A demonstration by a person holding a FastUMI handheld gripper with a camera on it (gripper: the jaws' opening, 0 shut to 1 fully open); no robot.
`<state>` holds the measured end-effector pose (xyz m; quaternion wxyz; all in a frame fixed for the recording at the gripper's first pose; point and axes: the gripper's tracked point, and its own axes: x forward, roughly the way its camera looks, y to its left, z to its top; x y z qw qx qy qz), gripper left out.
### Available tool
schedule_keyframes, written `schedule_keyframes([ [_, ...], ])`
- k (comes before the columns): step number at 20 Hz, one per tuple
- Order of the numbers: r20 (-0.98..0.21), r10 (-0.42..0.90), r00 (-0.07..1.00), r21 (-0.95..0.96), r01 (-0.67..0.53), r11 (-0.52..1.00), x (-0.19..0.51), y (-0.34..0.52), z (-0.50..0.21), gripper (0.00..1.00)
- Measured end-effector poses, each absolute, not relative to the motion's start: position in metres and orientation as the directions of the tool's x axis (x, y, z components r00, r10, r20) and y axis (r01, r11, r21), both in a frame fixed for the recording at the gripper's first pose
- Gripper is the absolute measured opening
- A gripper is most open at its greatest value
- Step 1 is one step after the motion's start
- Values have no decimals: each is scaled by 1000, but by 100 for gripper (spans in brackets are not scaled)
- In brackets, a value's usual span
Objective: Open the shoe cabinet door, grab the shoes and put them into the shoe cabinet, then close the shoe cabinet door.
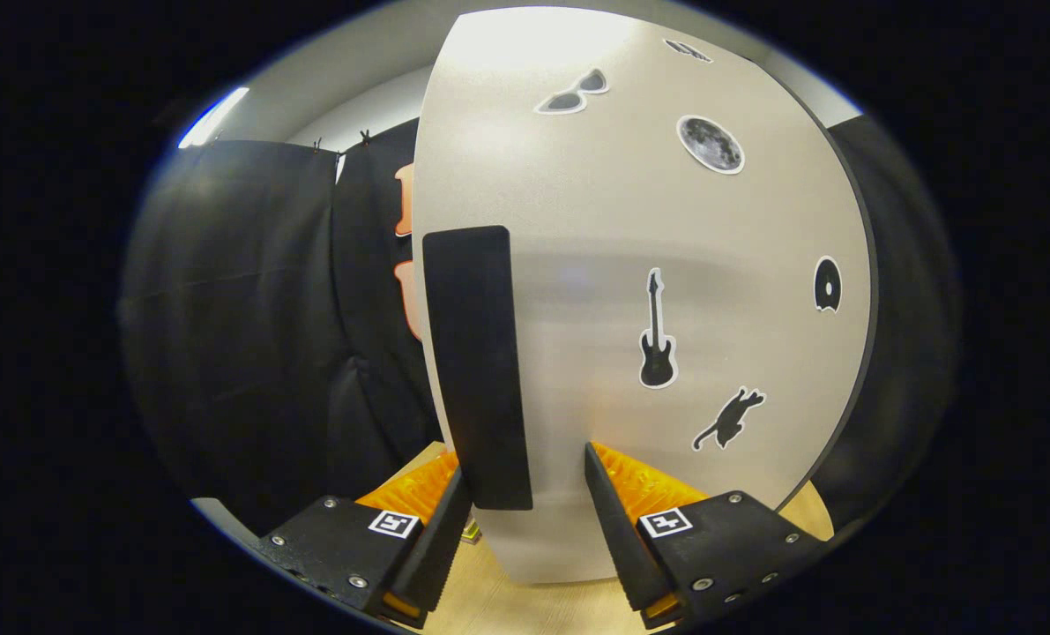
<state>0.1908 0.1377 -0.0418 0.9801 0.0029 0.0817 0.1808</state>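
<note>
On my far side hangs the black booth cloth (pixel 251 335), and below it I can see a strip of pale wooden floor (pixel 525 608) running under everything. Moving across, I'm right up against the shoe cabinet door (pixel 595 291), a pale grey panel with a dark edge. Its black handle strip (pixel 476 366) runs down the door's near edge, just above and beside my left finger (pixel 441 538). The gripper (pixel 525 507) sits spread apart, holding nothing, with the lower part of the door between and just beyond the fingertips; I can't tell if they touch it. Further along the door: a sunglasses sticker (pixel 575 93), a guitar sticker (pixel 657 331), a moon sticker (pixel 711 144), a cat sticker (pixel 729 419), and a disc sticker (pixel 828 284).
</note>
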Motion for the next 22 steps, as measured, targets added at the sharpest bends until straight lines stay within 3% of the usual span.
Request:
schedule_keyframes([
  [14,-116,184,976,-6,-186,983,211,133,-47,80],
  [22,-134,187,973,10,-188,982,206,137,-52,84],
])
